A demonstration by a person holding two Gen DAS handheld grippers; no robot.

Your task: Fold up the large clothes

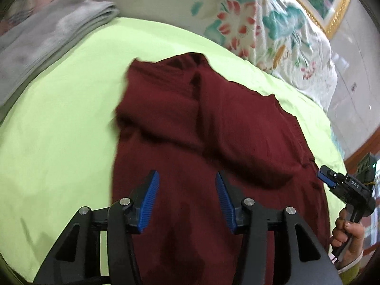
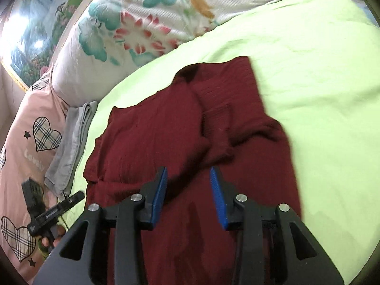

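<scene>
A dark red knitted garment (image 1: 201, 130) (image 2: 166, 130) lies on a lime-green bed sheet (image 1: 59, 118) (image 2: 320, 95), partly folded, with a sleeve laid across its body. My left gripper (image 1: 187, 175) hovers over the garment's near part, open, with nothing between its blue pads (image 1: 149, 201). My right gripper (image 2: 188, 169) is also open over the near part of the garment and holds nothing. In the left wrist view the right gripper (image 1: 326, 178) shows at the garment's right edge, with a hand on its handle. The right wrist view catches the left gripper (image 2: 76, 197) off the garment's left edge.
A folded grey cloth (image 1: 47, 30) (image 2: 71, 142) lies at the sheet's left edge. A white floral quilt (image 1: 261, 23) (image 2: 130, 35) is bunched along the far side. Pink bedding with plaid hearts (image 2: 23, 142) lies at left. A gold-framed picture (image 1: 327, 0) hangs behind.
</scene>
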